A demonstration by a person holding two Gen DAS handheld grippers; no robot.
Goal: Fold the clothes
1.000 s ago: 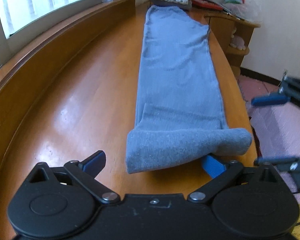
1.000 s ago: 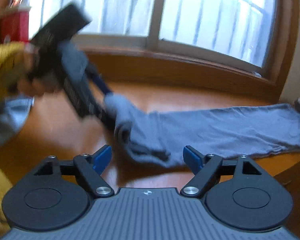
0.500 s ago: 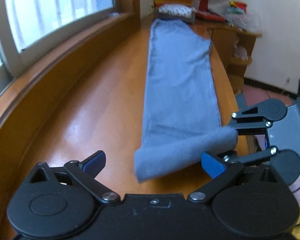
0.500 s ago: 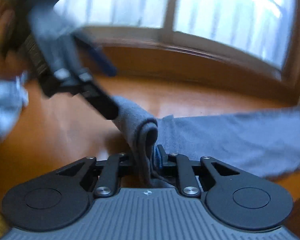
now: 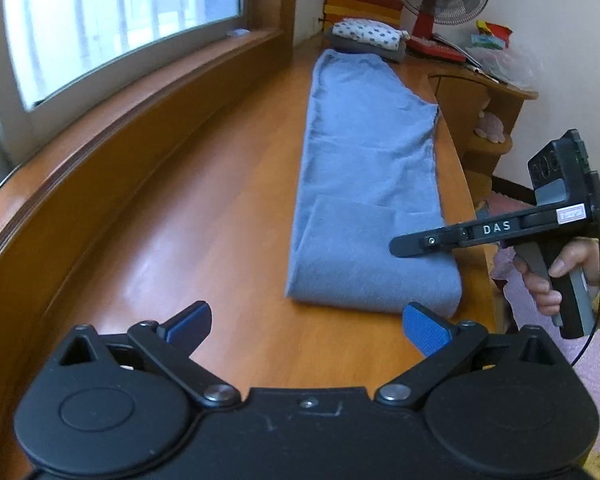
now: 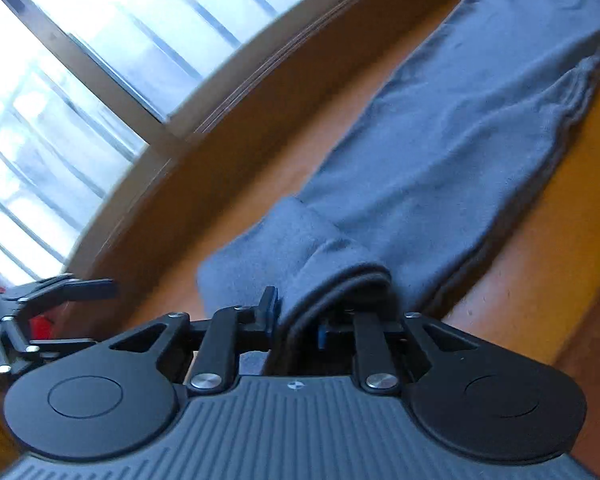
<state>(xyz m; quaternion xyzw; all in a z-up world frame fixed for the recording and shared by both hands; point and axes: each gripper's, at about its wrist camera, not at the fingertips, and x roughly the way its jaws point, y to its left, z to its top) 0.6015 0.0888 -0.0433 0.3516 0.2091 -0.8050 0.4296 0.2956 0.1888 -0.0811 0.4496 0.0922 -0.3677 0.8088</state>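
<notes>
We are clamping the right hand-held gripper (image 6: 296,320) on the blue garment's (image 5: 364,184) folded end at six o'clock on the counter (image 5: 204,216), left hand-held gripper (image 5: 306,324) gaping empty; one-sided pulling is risking a skewed fold.

Garment: blue-grey knit cloth (image 5: 370,184), long narrow strip
Pose: flat lengthwise on wooden bench (image 5: 204,216), near end doubled back over itself
Near fold: rounded, thick edge (image 6: 332,276) lifted
Far end: touches stacked folded clothes (image 5: 366,38)
</notes>
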